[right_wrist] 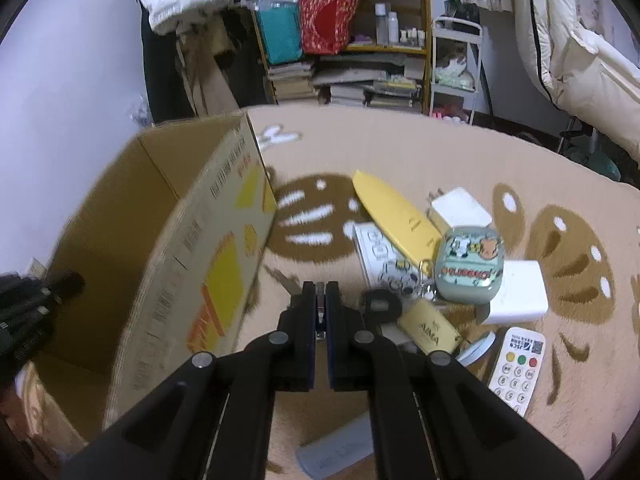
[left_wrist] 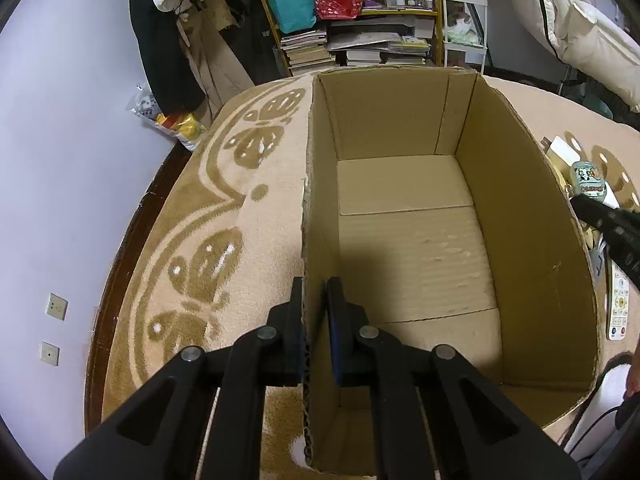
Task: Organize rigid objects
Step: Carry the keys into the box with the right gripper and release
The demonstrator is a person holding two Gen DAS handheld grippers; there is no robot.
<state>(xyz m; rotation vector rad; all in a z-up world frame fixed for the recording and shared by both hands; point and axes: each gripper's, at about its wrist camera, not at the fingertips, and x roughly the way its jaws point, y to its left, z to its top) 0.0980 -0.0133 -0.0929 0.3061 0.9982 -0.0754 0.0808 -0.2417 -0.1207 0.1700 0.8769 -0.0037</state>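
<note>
An open cardboard box [left_wrist: 520, 200] stands on a patterned beige carpet; its inside is bare. My left gripper [left_wrist: 316, 292] is shut on the box's left wall, one finger on each side of the rim. The box's printed outer wall shows in the right wrist view [right_wrist: 212, 272]. My right gripper [right_wrist: 320, 292] is shut on a small thin metal object [right_wrist: 320, 312] and holds it above the carpet beside the box. To its right lie a yellow case [right_wrist: 396, 212], a green cartoon tin [right_wrist: 468, 264], white blocks [right_wrist: 516, 296], a tan tag [right_wrist: 428, 330] and a white remote [right_wrist: 518, 368].
A grey flat item [right_wrist: 336, 452] lies on the carpet below my right gripper. A white sheet with drawings [right_wrist: 376, 256] lies under the yellow case. Shelves with books and bags [right_wrist: 344, 40] stand at the back. A white quilt [right_wrist: 580, 48] hangs at right.
</note>
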